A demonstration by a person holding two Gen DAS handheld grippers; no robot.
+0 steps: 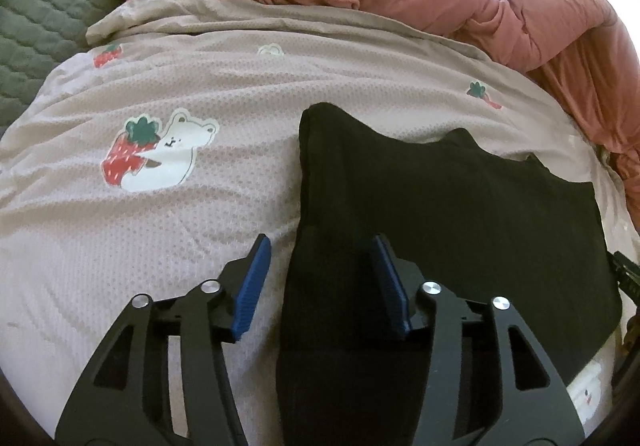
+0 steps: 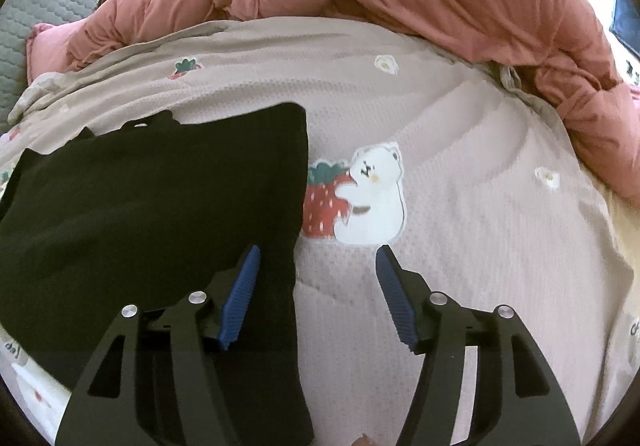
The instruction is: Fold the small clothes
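Black garment (image 1: 460, 206) btwn open left hand-held gripper (image 1: 320, 242) jaws, unpinched

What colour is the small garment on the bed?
Black garment, plain with no print, clearest in the right wrist view.

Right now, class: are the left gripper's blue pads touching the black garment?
Cannot tell. In the left wrist view the left gripper stands open astride the black garment's left edge; no gap or contact shows plainly.
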